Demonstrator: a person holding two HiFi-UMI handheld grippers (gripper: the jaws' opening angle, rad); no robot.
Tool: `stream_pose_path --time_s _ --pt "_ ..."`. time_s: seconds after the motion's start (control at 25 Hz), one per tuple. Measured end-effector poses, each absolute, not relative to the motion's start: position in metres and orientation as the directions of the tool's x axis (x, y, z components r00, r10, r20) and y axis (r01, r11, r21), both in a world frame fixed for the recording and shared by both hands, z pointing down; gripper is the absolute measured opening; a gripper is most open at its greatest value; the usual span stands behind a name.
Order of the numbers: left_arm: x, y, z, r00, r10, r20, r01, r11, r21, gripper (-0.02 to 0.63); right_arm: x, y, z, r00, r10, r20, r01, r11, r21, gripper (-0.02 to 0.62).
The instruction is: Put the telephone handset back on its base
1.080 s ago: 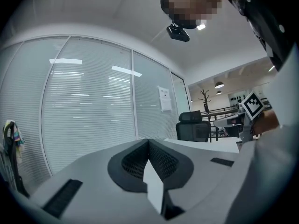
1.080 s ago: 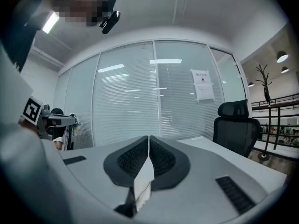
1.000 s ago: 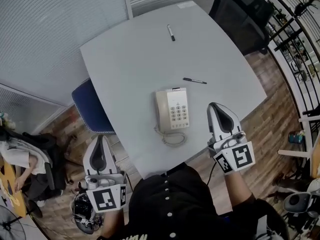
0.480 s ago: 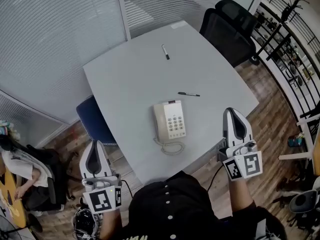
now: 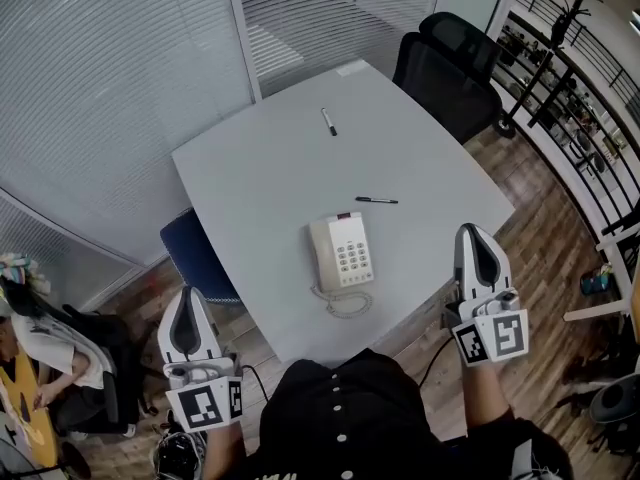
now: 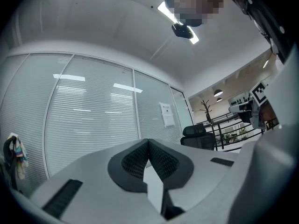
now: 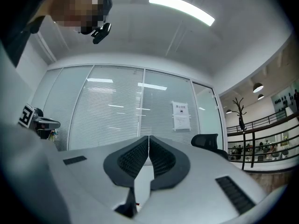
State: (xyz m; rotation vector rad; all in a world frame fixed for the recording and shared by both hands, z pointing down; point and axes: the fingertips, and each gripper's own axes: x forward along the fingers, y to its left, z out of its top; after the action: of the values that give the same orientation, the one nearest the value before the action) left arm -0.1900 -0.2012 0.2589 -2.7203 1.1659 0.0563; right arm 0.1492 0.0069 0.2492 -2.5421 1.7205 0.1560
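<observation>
A cream telephone (image 5: 342,253) sits near the front edge of the grey table (image 5: 270,168). Its handset (image 5: 322,255) lies along the left side of the base, and the coiled cord (image 5: 345,301) loops in front of it. My left gripper (image 5: 186,300) is held low off the table's left front, shut and with nothing in it. My right gripper (image 5: 473,234) hangs off the table's right front edge, also shut and holding nothing. In the left gripper view the jaws (image 6: 148,142) point up at the blinds. In the right gripper view the jaws (image 7: 149,138) are pressed together.
A marker (image 5: 327,121) lies far back on the table and a pen (image 5: 376,200) just behind the phone. A black office chair (image 5: 450,63) stands at the far right corner, a blue chair (image 5: 197,258) at the left edge. A seated person (image 5: 40,358) is at far left.
Both grippers have drawn back and outward from the table. The right one has left the table's edge. The head view has pulled away, so the phone looks smaller.
</observation>
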Motion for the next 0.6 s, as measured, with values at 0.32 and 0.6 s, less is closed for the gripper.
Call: stream_pose_path --time_s 0.32,0.6 --pt "-0.191 -0.201 0.258 0.690 -0.715 -0.110 -0.723 -0.675 -0.145 0.015 0.146 0.002 0.249 0.360 -0.925 -0.125 -0.930 -0.366 0.025 0.029" --pt "-0.192 -0.201 0.258 0.688 -0.716 -0.114 -0.725 -0.674 -0.144 0.015 0.141 -0.006 0.250 0.342 -0.932 -0.122 -0.936 -0.350 0.044 0.029"
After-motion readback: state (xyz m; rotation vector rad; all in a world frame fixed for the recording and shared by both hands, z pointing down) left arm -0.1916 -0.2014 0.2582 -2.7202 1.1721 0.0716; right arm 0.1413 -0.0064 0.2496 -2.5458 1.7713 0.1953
